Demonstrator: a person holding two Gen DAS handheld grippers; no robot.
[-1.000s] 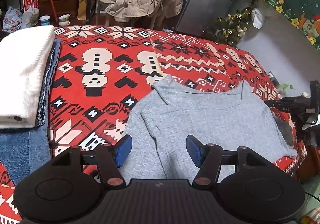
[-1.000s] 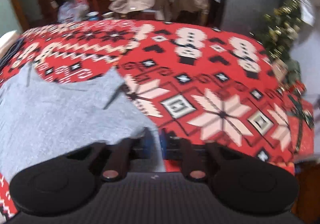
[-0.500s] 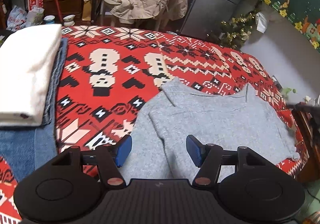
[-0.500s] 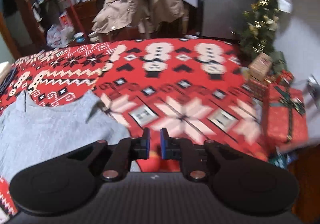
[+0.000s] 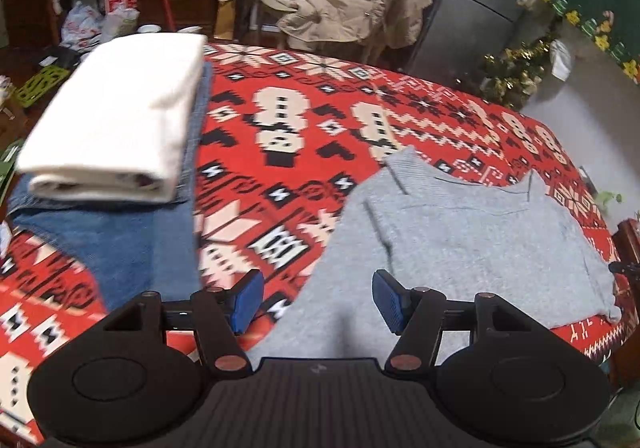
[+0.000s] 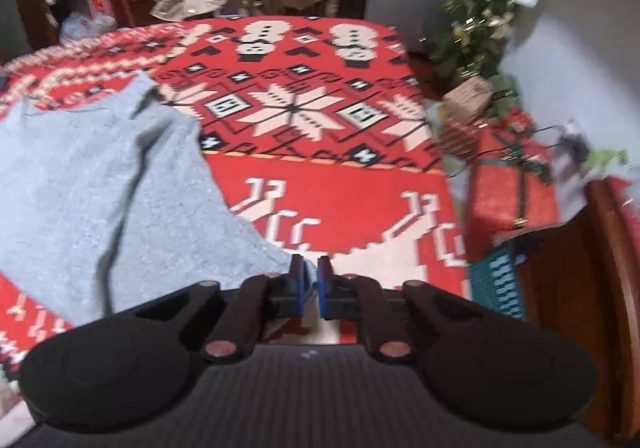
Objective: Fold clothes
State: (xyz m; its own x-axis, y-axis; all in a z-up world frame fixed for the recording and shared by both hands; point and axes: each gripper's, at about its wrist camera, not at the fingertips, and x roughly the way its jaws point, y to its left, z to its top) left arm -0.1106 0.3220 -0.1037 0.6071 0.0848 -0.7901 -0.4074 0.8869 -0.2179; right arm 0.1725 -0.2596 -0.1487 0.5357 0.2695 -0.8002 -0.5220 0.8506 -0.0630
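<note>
Below and ahead of the left gripper (image 5: 316, 302), the grey sweater (image 5: 472, 244) is lying flat on the red patterned worktop (image 5: 304, 135); jaws standing well apart, empty. Right gripper (image 6: 311, 288) is closing to nearly touching at the sweater's corner; cannot tell whether cloth is pinched. Left of the left gripper, a white folded garment (image 5: 116, 115) is sitting on blue jeans (image 5: 120, 244).

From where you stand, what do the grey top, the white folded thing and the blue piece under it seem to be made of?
Grey sweater: looks like soft knit, matte, with a ribbed neckline. White folded cloth: thick and matte, perhaps a fleece or knit; blur hides the weave. Blue garment: probably denim, going by its faded blue and the stitched edge.
</note>
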